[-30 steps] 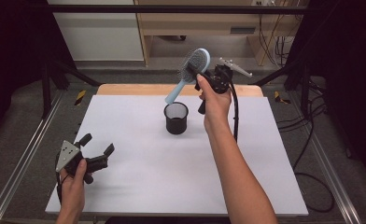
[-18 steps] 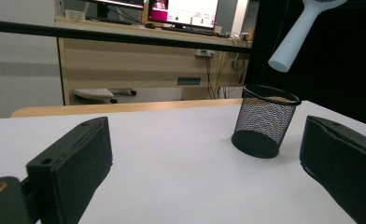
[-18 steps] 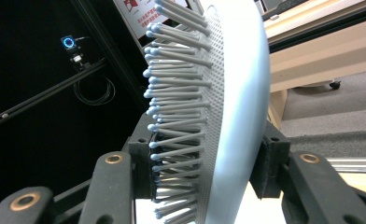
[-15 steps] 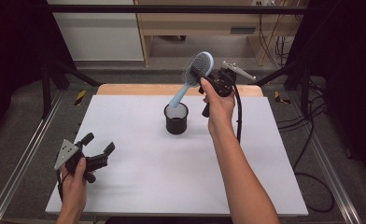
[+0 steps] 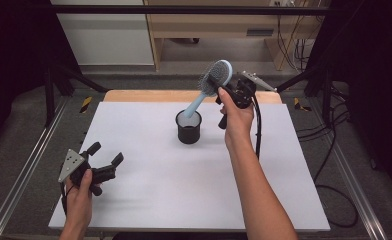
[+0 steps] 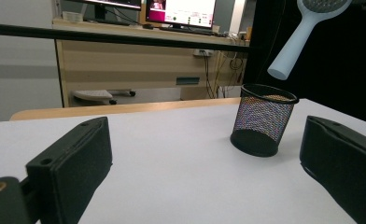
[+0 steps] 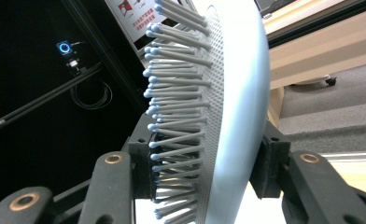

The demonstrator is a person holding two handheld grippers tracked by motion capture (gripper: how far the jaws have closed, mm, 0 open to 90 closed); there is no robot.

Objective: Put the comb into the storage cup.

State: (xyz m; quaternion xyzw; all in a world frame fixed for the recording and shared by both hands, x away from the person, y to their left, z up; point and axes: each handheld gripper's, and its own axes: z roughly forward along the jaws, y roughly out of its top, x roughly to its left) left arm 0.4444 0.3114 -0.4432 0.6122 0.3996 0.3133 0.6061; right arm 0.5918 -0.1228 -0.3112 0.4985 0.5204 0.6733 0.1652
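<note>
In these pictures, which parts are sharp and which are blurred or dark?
High view: even light on the white table, dark surroundings, mesh cup clear. Left gripper view: the near jaws look soft, the cup is sharp. Right gripper view: the hairbrush, clamped in the right gripper, is very close and sharp; the background at the left is dark.

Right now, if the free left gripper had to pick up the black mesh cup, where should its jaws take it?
Probably across the rim of the mesh cup, from above. It stands upright and open-topped on the white table, with one jaw inside the wall and one outside. The hairbrush, handle down, hangs over the opening in the right gripper, so come from the left gripper side.
</note>
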